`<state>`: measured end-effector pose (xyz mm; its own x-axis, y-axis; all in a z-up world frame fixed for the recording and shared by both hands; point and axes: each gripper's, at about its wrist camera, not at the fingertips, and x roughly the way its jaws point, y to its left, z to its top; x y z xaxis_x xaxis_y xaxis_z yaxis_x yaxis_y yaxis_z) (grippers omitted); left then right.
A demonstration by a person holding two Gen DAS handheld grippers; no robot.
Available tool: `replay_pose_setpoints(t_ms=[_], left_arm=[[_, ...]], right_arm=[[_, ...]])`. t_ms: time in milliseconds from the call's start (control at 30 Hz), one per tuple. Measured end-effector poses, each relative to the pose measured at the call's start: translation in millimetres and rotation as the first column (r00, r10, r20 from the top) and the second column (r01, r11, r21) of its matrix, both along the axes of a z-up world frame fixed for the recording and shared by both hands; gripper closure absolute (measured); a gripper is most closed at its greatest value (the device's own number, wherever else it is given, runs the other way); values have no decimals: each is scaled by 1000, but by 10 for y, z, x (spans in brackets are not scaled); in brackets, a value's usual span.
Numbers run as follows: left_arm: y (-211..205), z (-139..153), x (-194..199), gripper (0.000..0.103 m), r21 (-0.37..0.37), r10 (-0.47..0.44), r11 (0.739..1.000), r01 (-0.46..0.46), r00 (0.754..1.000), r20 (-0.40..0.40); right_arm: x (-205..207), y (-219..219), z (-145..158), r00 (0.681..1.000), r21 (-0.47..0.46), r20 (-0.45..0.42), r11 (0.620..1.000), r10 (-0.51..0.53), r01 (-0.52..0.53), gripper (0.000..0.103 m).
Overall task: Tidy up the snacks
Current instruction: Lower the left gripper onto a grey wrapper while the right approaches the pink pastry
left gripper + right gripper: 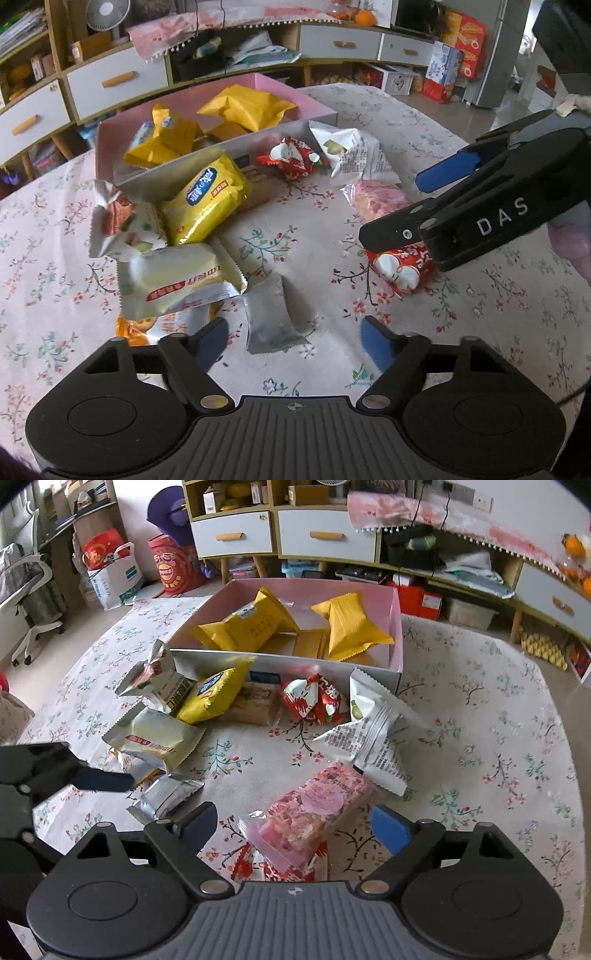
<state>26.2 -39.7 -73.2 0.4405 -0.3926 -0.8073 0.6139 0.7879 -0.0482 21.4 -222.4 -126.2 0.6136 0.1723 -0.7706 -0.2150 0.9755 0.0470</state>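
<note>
Directly ahead of the right gripper point(293, 825), between its spread blue pads point(390, 829), lies the pink nougat bar point(314, 812) in clear wrap; its long axis runs diagonally, from just before the left finger up and away toward the right. Its near end overlaps a red-and-white snack packet point(280, 867) that sits right against the gripper's body. Nothing is pinched; the fingers stand wide apart and touch neither wrapper, as far as the view shows.

Further out from that gripper and a little right, a white packet with printed text point(373, 738) lies tilted beside the bar's far end. Beyond it stands the pink box point(397, 627), its long side crosswise to the gripper, holding yellow packets point(352, 627).

Likewise open, the left gripper point(293, 343) hovers with a small silver sachet point(273, 317) between its fingers, closer to the left one, its long axis pointing away from the gripper. Ahead and left of it sits a pale cream packet point(177, 280), then a yellow packet point(207, 199) leaning near the box wall, all on the floral tablecloth point(480, 314).
</note>
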Motion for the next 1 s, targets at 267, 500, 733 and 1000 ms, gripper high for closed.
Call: replay_pose_setpoints(t_ms=[267,500,733,1000], left_arm=[[-45,-36,99,49,0,29,1000,-29,999,-14],[-84,-32,130,58,-2,31,1000,-31,999,-11],[-117,-16,104,72,-1,13,1000,-13,1000,-5],[-135,-8,89,81,-2,10,1000,-10,1000,-4]], right_arm=[[82,-17,-20,1000,19,-25,1000,-18,18,41],[126,-45,-60,999,22,-45,999,-23,24,50],[115,-36,-54,999,18,-49,1000,-11,12,55],[109,-44,-45,999,12,-50,1000,-18,19,73]])
